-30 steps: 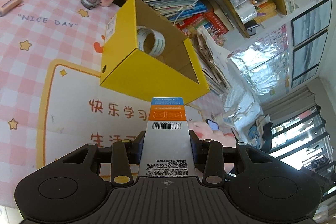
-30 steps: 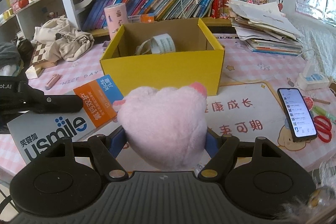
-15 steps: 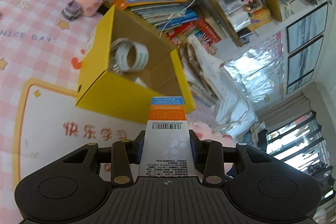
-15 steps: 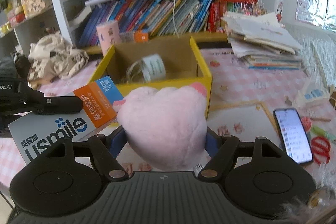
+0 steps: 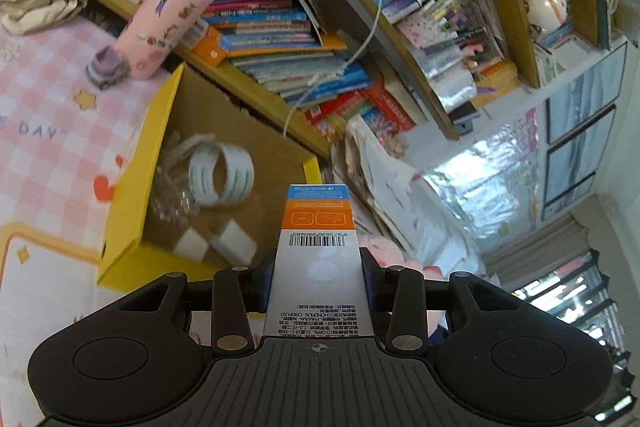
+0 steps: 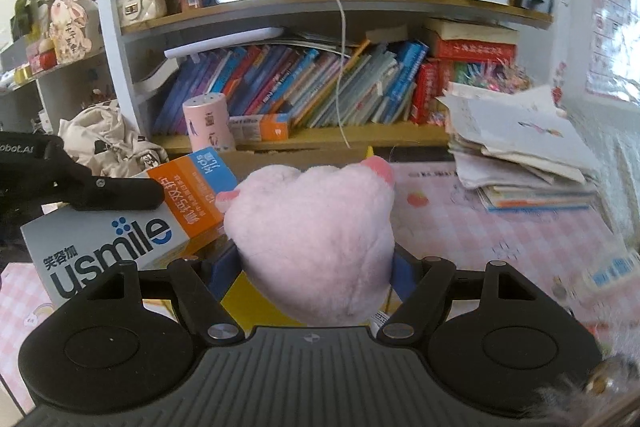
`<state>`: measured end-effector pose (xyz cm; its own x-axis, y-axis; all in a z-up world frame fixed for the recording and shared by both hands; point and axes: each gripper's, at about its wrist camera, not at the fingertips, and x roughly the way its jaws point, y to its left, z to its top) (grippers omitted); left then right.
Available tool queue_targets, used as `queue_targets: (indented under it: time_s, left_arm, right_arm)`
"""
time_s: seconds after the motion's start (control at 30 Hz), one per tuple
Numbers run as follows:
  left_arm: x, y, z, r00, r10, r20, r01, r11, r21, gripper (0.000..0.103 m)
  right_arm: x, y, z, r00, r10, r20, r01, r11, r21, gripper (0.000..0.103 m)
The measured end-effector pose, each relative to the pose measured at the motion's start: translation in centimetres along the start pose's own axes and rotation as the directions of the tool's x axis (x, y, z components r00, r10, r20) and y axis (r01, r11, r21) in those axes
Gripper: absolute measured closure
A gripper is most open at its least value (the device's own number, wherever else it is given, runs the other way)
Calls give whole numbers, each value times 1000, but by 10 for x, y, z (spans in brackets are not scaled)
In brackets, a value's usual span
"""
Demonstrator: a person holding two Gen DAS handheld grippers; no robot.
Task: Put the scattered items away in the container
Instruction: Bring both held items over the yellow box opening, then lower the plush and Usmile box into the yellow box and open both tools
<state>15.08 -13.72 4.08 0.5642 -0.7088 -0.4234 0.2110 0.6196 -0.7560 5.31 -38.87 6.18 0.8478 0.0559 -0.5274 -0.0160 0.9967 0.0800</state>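
My left gripper (image 5: 318, 285) is shut on a long grey, orange and blue toothpaste box (image 5: 318, 259), whose far end reaches over the open yellow cardboard box (image 5: 128, 195). Inside that box lie a roll of clear tape (image 5: 222, 175), a clear crumpled item and two white blocks (image 5: 216, 247). My right gripper (image 6: 316, 267) is shut on a pink plush toy (image 6: 312, 239), held just above the yellow box's near wall (image 6: 248, 303). In the right wrist view the toothpaste box (image 6: 132, 223) and the left gripper's finger (image 6: 116, 193) show at the left.
A pink cylinder (image 5: 164, 23) and a small purple toy car (image 5: 105, 71) stand behind the box. Bookshelves (image 6: 300, 91) crammed with books rise at the table's back. A stack of papers (image 6: 520, 155) lies to the right, a beige cloth bag (image 6: 108, 139) to the left.
Both grippers moved forward and up with their loads toward the yellow box. The box now looks closer and lower, its inside visible from above. The phone on the table left the right view.
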Motion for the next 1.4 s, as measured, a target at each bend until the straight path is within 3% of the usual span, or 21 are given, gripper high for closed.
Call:
queue_targets:
  time_s: [0.23, 0.43, 0.67, 0.87, 1.1, 1.33, 1.4]
  left_arm:
    - [29, -3, 21, 995, 87, 52, -88, 996, 23, 65]
    - [56, 2, 32, 978, 198, 73, -202, 978, 58, 65]
    - [81, 12, 35, 945, 317, 79, -324, 942, 91, 65]
    - [99, 11, 29, 916, 390, 97, -401, 899, 177, 65]
    - [107, 1, 25, 889, 435, 145, -458, 845, 274, 61]
    - [117, 3, 17, 865, 491, 101, -496, 810, 313, 58]
    - [117, 1, 15, 863, 494, 103, -499, 803, 325, 51]
  right_arm:
    - [47, -13, 26, 998, 52, -25, -53, 997, -52, 30]
    - [91, -12, 36, 993, 84, -83, -94, 988, -126, 30]
    - [131, -9, 33, 975, 125, -181, -161, 967, -199, 30]
    - [158, -6, 24, 953, 138, -268, -204, 949, -240, 30]
    - [175, -4, 22, 937, 146, -316, -233, 937, -260, 29]
    - [177, 0, 16, 938, 134, -319, -236, 922, -307, 27]
    - [178, 0, 17, 937, 136, -322, -239, 921, -307, 26]
